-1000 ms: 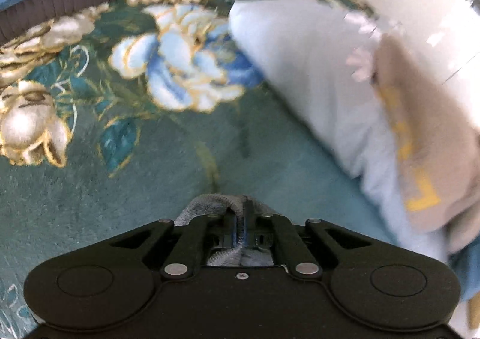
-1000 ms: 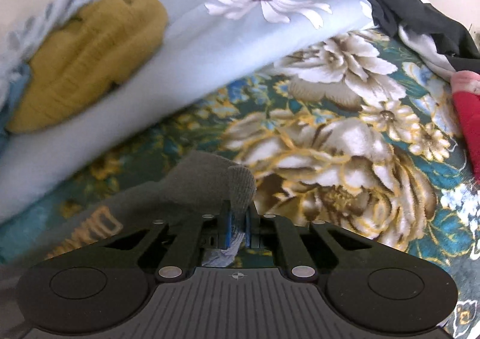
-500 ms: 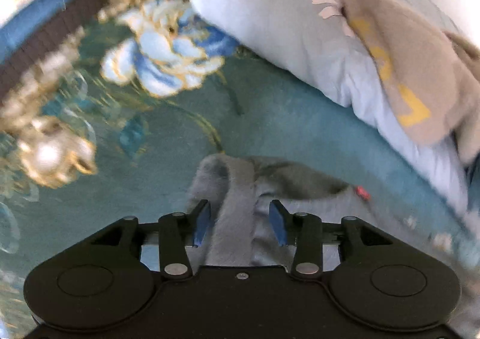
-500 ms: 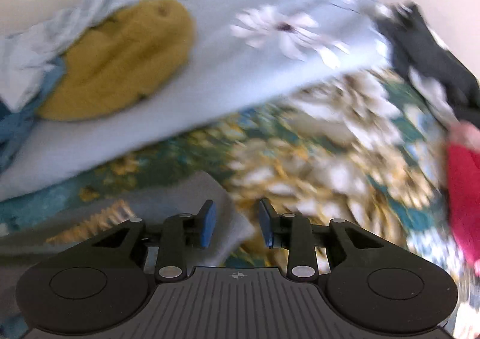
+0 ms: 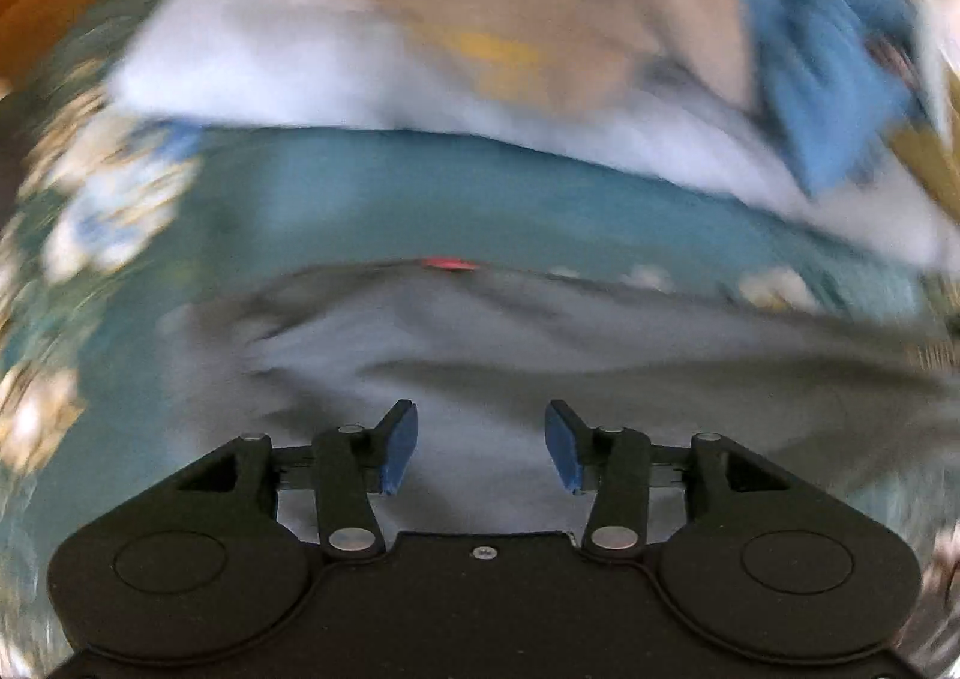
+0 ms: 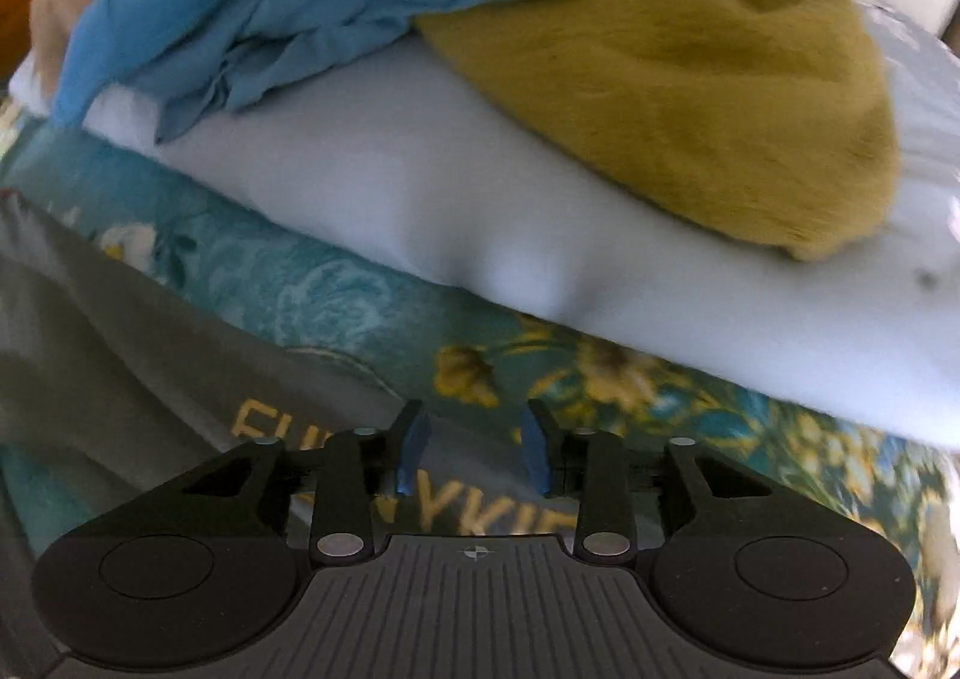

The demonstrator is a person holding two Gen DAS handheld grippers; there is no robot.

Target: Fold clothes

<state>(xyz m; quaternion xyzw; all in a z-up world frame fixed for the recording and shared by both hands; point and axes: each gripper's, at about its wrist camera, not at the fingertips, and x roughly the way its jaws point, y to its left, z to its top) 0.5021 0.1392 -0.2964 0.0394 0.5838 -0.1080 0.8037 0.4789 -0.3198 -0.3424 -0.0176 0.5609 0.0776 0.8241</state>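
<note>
A grey garment (image 5: 480,343) lies spread on the teal flowered bedspread (image 5: 372,199); a small red tag (image 5: 447,263) shows at its far edge. In the right wrist view the same grey garment (image 6: 150,355) shows yellow lettering (image 6: 270,421) and lies at the lower left. My left gripper (image 5: 480,448) stands open just above the grey cloth with nothing between its blue pads (image 5: 399,448). Over the lettered edge, my right gripper (image 6: 474,454) is open too, and holds nothing. The left wrist view is heavily blurred.
A pale blue pillow (image 6: 480,223) runs along the far side. On it lie a mustard knit (image 6: 720,96), a blue garment (image 6: 240,18) and a beige garment with yellow print (image 5: 510,18). The bedspread (image 6: 600,379) shows between pillow and grey garment.
Both grippers were shut on grey cloth a second ago, then opened and let it go. Both have since swung: the left view rightwards along the pillow, the right view leftwards toward the mustard knit.
</note>
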